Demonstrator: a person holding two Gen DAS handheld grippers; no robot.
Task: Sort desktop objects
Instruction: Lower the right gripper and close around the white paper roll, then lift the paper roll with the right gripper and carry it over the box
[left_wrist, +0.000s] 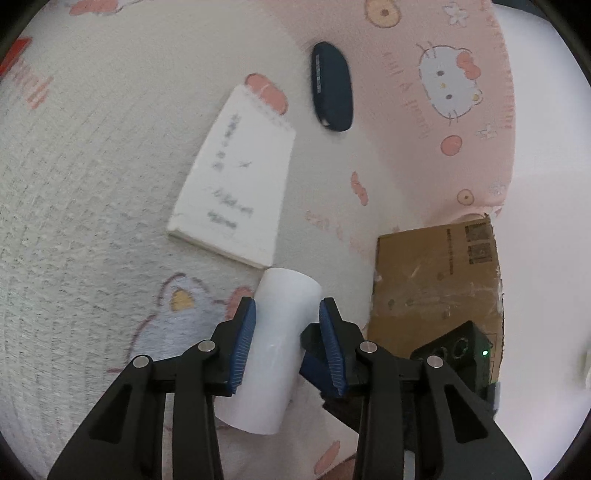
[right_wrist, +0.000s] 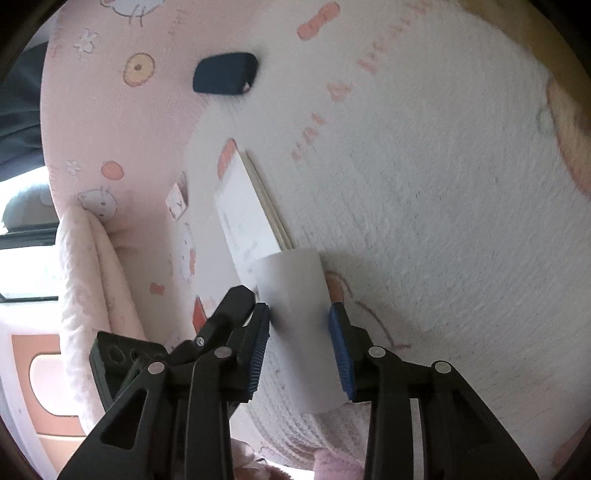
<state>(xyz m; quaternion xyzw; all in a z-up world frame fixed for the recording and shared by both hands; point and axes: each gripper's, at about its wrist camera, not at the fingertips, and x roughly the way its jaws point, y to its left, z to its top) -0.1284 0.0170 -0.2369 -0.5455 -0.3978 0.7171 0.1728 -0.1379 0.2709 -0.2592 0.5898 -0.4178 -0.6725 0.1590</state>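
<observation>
A white cylinder lies on the cartoon-print blanket, and both grippers straddle it. My left gripper has its left pad flat against the cylinder. Its right pad meets the cylinder's edge at the tip, and lower down a blue-padded finger of the other gripper sits between them. In the right wrist view both pads of my right gripper press on the white cylinder. Beyond it lie a white notepad and a dark blue oval case.
A brown cardboard box stands just right of the left gripper, with the right gripper's black body in front of it. The left gripper's black frame crowds the right view's lower left. A folded pink cloth hangs at the blanket's left edge.
</observation>
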